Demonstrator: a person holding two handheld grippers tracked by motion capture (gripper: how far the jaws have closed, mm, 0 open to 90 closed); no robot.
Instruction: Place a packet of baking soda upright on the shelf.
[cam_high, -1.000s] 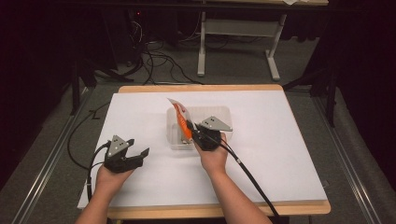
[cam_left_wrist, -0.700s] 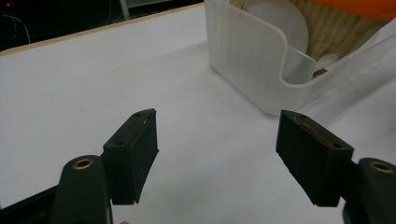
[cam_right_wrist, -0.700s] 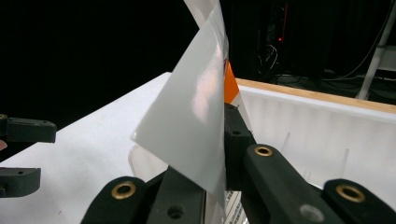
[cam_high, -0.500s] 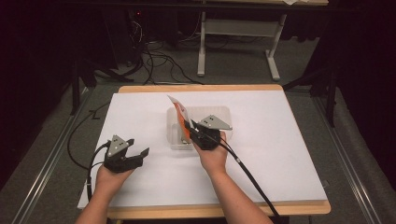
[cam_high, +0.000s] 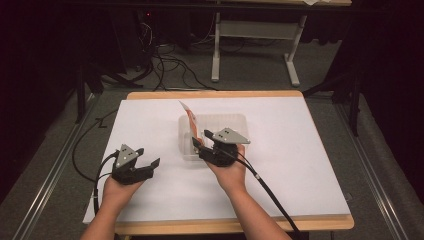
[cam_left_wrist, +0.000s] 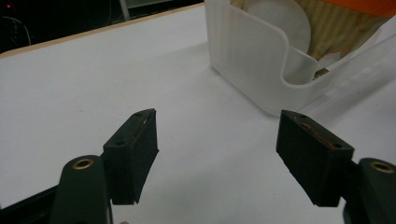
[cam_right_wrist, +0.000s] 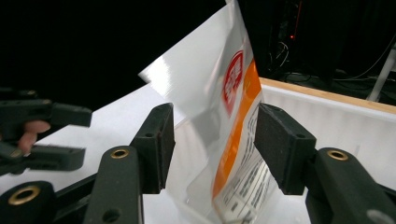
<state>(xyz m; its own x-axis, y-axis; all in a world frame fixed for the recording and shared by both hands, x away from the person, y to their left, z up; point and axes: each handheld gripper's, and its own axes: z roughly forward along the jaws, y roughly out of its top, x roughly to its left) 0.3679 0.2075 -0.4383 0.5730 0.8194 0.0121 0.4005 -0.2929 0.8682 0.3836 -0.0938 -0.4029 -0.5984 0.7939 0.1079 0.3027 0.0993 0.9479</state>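
Glossy orange-and-white pouch (cam_right_wrist: 233, 140) stands in clear bin (cam_high: 235, 121): light, floppy, slippery (grip its top edge); right claw (cam_right_wrist: 212, 144) just opened off it, left claw (cam_left_wrist: 224, 154) apart

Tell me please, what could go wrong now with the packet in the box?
1. The orange-and-white packet stands tilted in the clear box, between the right gripper pads, whose jaws have just been opening; it may tip over the box edge.
2. Drawing that gripper back could catch the packet and pull it out.
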